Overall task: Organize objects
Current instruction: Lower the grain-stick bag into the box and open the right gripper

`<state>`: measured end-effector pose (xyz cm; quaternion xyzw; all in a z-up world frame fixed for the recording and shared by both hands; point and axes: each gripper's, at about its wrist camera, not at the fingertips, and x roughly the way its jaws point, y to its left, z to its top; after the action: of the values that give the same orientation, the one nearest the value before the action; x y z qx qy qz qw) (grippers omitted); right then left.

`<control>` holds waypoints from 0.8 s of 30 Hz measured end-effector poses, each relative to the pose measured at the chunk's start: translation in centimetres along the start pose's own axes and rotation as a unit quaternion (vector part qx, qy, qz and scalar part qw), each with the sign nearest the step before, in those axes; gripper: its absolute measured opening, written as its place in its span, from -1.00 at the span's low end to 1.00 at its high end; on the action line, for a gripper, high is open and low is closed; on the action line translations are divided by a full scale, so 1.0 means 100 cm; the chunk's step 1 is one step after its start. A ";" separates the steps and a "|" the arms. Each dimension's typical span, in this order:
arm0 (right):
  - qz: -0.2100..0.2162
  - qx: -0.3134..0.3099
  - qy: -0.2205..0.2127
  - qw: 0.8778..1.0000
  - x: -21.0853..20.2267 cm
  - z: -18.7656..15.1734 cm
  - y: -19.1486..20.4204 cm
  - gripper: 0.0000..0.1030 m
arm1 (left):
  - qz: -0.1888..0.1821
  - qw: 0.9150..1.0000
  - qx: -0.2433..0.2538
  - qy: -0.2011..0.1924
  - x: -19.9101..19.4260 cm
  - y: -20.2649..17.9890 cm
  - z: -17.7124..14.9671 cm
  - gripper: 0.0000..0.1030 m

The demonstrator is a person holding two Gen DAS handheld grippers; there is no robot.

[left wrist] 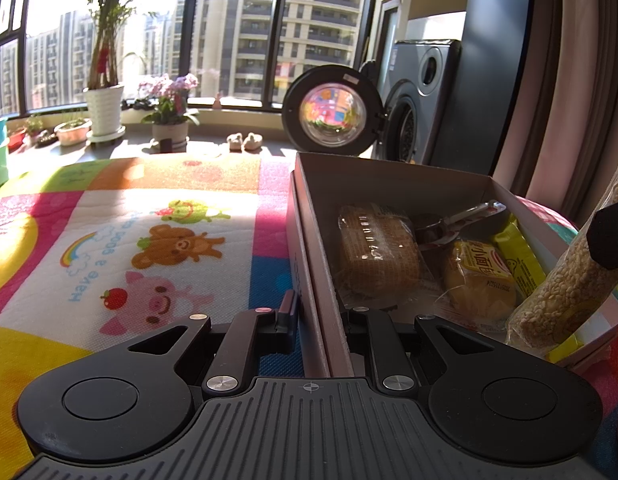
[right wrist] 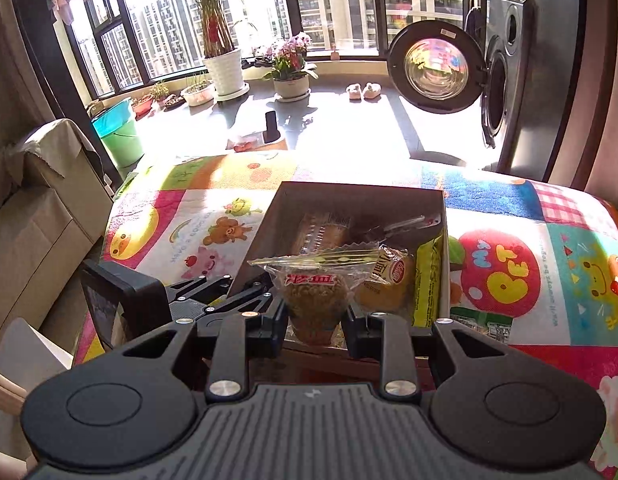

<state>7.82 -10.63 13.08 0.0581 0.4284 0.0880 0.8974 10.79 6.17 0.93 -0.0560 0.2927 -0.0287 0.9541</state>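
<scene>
Several wrapped snacks already lie in the open brown cardboard box [right wrist: 269, 220], whose left wall the left gripper [left wrist: 315, 320] pinches, while the right gripper [right wrist: 315, 320] holds a clear grain-filled packet [right wrist: 317, 300] above its near edge, still unplaced.

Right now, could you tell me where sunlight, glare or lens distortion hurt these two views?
Left wrist view: sun washes out the far part of the play mat; the box interior lies in shadow; the window frame bows from the fisheye. Right wrist view: the sunlit floor is blown out, and the washer door glass shows glare.
</scene>
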 end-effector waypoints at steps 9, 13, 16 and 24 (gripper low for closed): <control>-0.004 0.023 0.044 0.999 0.067 0.029 -0.010 -0.41 | 0.000 1.000 0.000 0.000 0.000 0.000 0.000 -0.67; -0.016 0.027 0.021 0.999 0.068 0.038 -0.015 -0.22 | -0.001 1.000 0.000 0.000 0.000 -0.001 0.000 -0.67; -0.024 0.024 0.013 0.999 0.064 0.037 -0.018 -0.13 | -0.001 1.000 0.000 0.000 0.000 -0.001 0.000 -0.67; -0.079 0.003 -0.017 0.997 0.028 0.008 -0.051 0.17 | -0.001 1.000 0.000 0.000 0.000 -0.001 0.000 -0.67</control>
<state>10.70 -15.10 10.55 0.0285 0.4163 0.0141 0.9087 10.74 6.07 0.93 -0.0563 0.2931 -0.0292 0.9540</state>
